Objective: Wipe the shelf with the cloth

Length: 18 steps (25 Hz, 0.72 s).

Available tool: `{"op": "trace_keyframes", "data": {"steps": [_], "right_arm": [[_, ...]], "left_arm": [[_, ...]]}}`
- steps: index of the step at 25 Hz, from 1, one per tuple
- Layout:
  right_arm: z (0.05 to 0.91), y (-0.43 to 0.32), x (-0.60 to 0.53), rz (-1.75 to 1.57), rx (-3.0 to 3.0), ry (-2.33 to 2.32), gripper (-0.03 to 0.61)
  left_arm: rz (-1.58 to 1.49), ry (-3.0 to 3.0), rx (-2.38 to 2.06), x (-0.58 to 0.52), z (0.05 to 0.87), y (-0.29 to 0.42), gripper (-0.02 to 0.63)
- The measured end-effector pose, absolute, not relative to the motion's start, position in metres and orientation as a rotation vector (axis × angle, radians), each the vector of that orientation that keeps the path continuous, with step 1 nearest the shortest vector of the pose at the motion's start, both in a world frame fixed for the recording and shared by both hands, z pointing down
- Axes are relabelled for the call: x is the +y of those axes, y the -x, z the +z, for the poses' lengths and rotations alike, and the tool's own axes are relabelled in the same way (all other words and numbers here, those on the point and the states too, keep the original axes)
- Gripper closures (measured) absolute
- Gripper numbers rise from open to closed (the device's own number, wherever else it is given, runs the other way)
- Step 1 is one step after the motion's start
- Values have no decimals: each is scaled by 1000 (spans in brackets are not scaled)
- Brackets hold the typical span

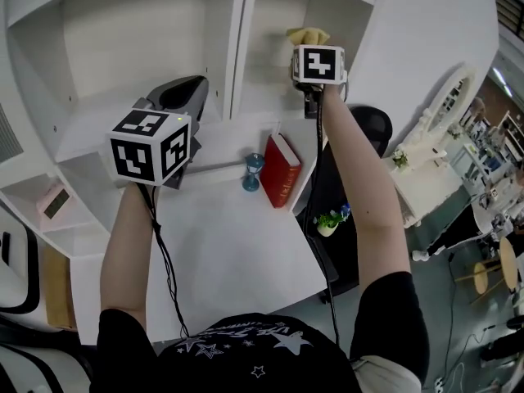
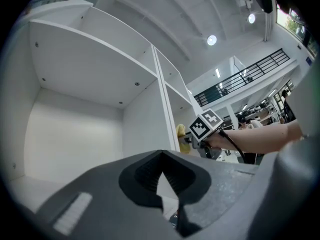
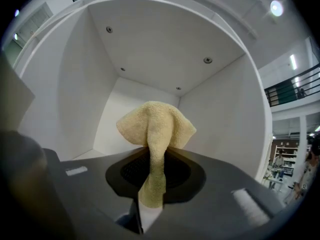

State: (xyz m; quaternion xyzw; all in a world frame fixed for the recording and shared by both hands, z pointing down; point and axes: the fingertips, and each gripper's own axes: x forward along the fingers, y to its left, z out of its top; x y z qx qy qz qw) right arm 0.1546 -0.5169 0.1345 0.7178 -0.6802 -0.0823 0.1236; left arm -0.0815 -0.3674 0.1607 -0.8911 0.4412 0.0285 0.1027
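From above, the right gripper point(image 1: 309, 46) lifts the yellow cloth point(image 1: 308, 34) into the white shelf's point(image 1: 237, 64) upper right compartment. A red book point(image 1: 282, 170) and a blue hourglass point(image 1: 255, 172) stand at the desk's point(image 1: 237, 252) back edge.

The left gripper's point(image 2: 167, 194) own view shows its jaws together, holding nothing.

The right gripper's view alone shows its jaws pinching the cloth's hanging fold.

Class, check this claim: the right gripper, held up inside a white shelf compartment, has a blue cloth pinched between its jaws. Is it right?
Not quite. The cloth is pale yellow, not blue, as the right gripper view shows. The rest stands: the right gripper has it pinched between its jaws, up inside the white shelf compartment.
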Motion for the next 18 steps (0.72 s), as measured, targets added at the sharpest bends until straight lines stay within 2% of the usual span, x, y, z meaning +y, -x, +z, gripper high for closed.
{"op": "trace_keyframes", "data": {"steps": [18], "right_arm": [[155, -144, -618, -193, -1984, -1973, 495]], "left_arm": [[108, 2534, 1461, -403, 157, 96, 612]]}}
